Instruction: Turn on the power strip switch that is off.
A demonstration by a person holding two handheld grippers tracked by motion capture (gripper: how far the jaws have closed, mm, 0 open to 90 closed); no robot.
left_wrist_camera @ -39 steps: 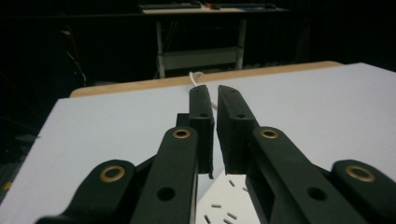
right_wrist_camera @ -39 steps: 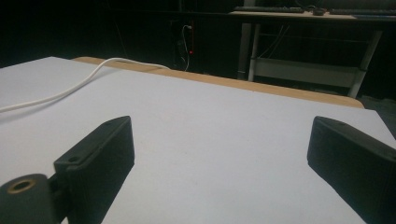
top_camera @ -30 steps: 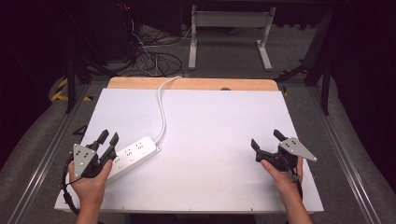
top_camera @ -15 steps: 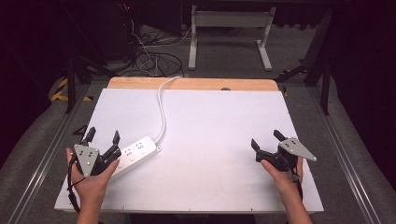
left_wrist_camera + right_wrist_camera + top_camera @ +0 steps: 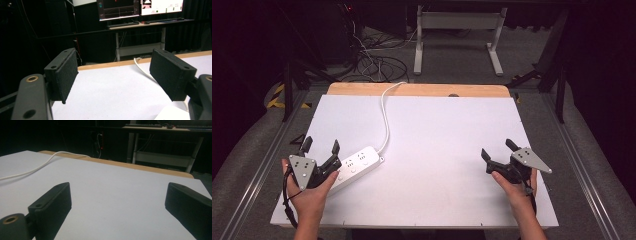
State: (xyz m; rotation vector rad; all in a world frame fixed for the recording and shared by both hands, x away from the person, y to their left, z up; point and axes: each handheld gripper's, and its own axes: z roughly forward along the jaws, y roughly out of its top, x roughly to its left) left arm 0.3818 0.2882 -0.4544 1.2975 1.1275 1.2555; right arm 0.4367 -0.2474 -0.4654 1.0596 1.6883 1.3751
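**Both grippers spread, power strip by my left hand**

From the high view, my left gripper (image 5: 319, 148) sits at the near-left of the white table (image 5: 447, 135), jaws parted, just beside the white rectangular plastic power strip (image 5: 357, 163) — its white cord (image 5: 385, 117) runs off the far edge. My right gripper (image 5: 497, 150) rests well apart at the near-right, jaws spread, holding nothing. The left gripper view adds two lit monitors (image 5: 140, 7) on a far desk; the right gripper view catches the cord (image 5: 37, 168) crossing the table.

Dark room, grey floor (image 5: 242, 150), lit monitors (image 5: 140, 7)
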